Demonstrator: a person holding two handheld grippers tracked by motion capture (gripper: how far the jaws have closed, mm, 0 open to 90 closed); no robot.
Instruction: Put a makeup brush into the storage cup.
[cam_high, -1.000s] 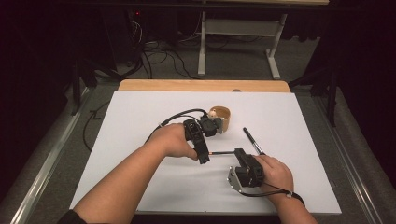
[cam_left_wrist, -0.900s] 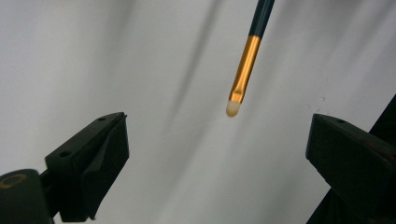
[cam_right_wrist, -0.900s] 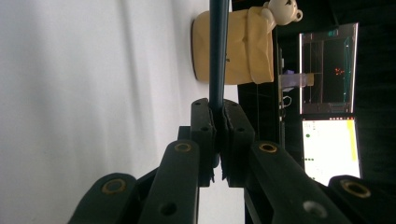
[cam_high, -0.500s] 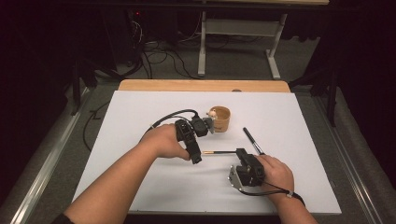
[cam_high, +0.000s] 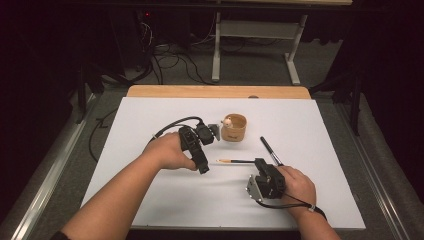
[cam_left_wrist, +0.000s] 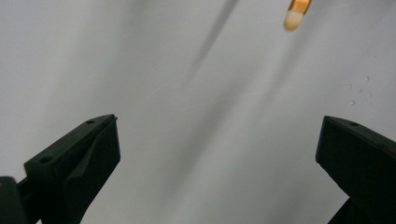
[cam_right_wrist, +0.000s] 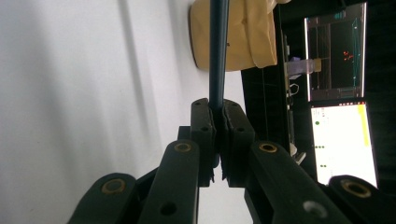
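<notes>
A thin dark stick (cam_high: 240, 161) lies level over the white table (cam_high: 150, 200), its orange, white-tipped end (cam_high: 220, 160) pointing left. My right gripper (cam_high: 259, 164) is shut on its dark end; in the right gripper view the jaws (cam_right_wrist: 218, 105) pinch the stick (cam_right_wrist: 218, 51) in front of a wooden cup (cam_right_wrist: 233, 37). My left gripper (cam_high: 202, 169) hangs just left of the stick's tip, jaws down. Its jaws (cam_left_wrist: 219, 121) have just been opening and stand wide with nothing between them. The stick's tip (cam_left_wrist: 294, 16) shows at the top of that view.
The wooden cup (cam_high: 234, 128) stands upright behind the stick, with a small pale round thing at its rim. A black pen (cam_high: 270, 150) lies slanted just behind my right hand. The table's wooden back edge (cam_high: 215, 91) lies beyond. Lit screens (cam_right_wrist: 343, 140) glow off the table.
My left gripper has moved left, away from the stick's orange end. The right hand and the stick have stayed where they were.
</notes>
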